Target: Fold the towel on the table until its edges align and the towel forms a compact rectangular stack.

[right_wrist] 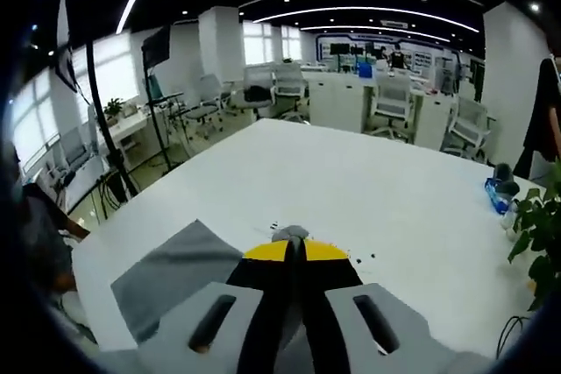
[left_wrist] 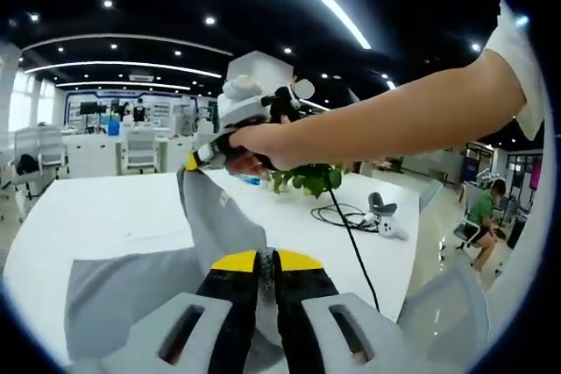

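You hold the towel (left_wrist: pixel 210 225) lifted off the white table (left_wrist: pixel 105 208), pinched at two points. Your left gripper (left_wrist: pixel 266 262) has its jaws pressed together on a fold of cloth right at the tips. In the left gripper view your right gripper (left_wrist: pixel 213 157) sits higher and farther out over the table, with a corner of the towel hanging from its yellow tips. In the right gripper view those jaws are closed too, with a small bunch of grey cloth (right_wrist: pixel 290 234) poking out between the tips.

To do this fold well, keep both pinches firm and the edge between them taut, then carry both corners across at the same height so that they land on the far edge of the part resting on the table. Lower them together; if one hand drops first, the edges will probably skew.

The towel is plain grey and soft. One part lies flat on the table near its close edge, the rest rises in a slack band toward your right gripper.
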Motion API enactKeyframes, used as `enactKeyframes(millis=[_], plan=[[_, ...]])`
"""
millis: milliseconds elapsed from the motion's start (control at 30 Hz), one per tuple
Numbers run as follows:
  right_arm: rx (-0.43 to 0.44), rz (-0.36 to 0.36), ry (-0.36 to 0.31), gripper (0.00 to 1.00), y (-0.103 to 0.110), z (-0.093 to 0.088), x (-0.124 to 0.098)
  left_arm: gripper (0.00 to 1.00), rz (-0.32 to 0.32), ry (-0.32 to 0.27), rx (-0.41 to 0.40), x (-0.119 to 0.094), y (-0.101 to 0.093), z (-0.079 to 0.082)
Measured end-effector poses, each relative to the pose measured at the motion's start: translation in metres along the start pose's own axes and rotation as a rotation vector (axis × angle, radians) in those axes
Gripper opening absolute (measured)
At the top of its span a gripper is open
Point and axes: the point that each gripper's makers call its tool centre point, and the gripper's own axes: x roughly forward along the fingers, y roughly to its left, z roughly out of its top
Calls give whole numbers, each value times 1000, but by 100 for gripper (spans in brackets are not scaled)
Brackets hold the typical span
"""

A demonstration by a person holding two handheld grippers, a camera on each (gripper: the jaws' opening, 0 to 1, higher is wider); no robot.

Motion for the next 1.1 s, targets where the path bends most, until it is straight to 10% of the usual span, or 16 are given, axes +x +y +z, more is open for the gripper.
enactKeyframes(millis=[1100], plan=[[-126,92,44,1,112,14,85,7,247,9,-77,-70,111,-45]])
